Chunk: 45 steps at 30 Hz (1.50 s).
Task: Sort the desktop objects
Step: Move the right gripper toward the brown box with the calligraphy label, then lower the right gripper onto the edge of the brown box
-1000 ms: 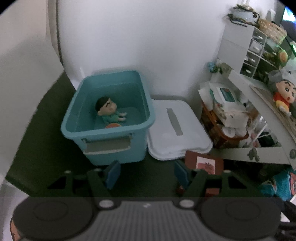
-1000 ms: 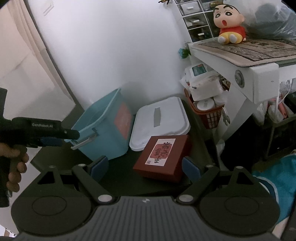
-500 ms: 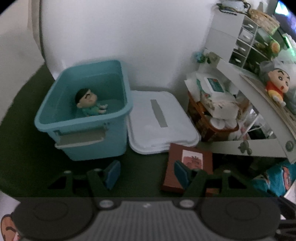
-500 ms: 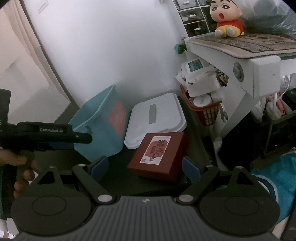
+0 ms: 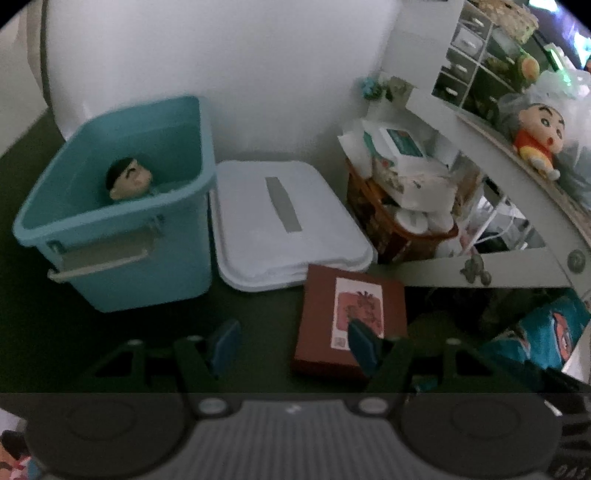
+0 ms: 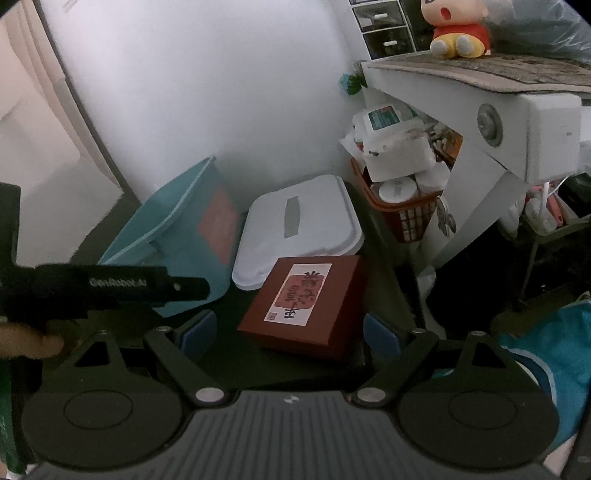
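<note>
Dark worktop [image 5: 147,339] carries a teal bin [image 5: 122,221], white lid [image 5: 284,225] and red box [image 6: 306,302] — both tools, left [image 5: 291,345] and right [image 6: 290,334], gape wide, holding nothing.

Your left gripper [image 5: 293,345] and right gripper [image 6: 290,330] both point forward with jaws spread wide, holding nothing; your left hand [image 6: 27,341] grips its handle

Plush doll [image 6: 460,31] on white shelf [image 6: 517,122]

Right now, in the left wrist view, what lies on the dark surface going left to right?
Teal bin with a doll inside → white lid → red-brown box → orange basket of packages.
</note>
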Each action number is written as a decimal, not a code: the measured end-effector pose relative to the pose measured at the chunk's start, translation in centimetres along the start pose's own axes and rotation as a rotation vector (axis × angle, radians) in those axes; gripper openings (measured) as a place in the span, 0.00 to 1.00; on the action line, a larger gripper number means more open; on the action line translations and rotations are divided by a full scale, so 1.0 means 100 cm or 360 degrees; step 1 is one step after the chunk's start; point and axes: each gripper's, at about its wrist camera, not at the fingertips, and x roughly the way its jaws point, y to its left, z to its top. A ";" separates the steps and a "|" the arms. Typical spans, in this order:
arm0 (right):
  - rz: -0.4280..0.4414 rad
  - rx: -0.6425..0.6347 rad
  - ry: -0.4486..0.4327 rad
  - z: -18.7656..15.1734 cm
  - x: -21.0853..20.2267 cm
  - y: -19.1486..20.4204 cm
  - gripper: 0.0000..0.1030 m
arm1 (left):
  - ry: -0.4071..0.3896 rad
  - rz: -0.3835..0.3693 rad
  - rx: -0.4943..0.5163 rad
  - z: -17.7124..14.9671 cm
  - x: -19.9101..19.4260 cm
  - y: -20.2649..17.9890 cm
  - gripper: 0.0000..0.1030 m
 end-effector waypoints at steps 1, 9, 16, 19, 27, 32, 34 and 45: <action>-0.0009 -0.0004 0.0002 0.000 0.001 0.000 0.87 | 0.0006 -0.0011 -0.0004 -0.001 0.003 0.000 0.66; -0.0077 -0.0006 0.0032 0.000 0.017 -0.002 0.87 | 0.0047 -0.0074 0.0003 -0.007 0.024 -0.001 0.66; -0.0111 0.0006 0.0061 0.003 0.033 -0.004 0.86 | 0.0066 -0.0133 -0.0007 -0.006 0.037 -0.002 0.66; -0.0115 0.0007 0.0076 0.003 0.038 -0.004 0.84 | 0.0078 -0.0151 0.0004 -0.007 0.043 -0.004 0.66; -0.0143 0.0007 0.0109 0.000 0.048 -0.006 0.79 | 0.0105 -0.0183 -0.0033 -0.012 0.058 0.000 0.65; -0.0132 0.0018 0.0123 0.000 0.052 -0.006 0.73 | 0.0117 -0.0203 -0.0044 -0.014 0.061 0.002 0.53; -0.0136 0.0025 0.0111 0.000 0.053 -0.006 0.70 | 0.0119 -0.0204 -0.0045 -0.014 0.063 0.004 0.49; -0.0148 0.0116 0.0135 0.001 0.063 -0.017 0.52 | 0.0115 -0.0239 -0.0071 -0.012 0.071 0.010 0.46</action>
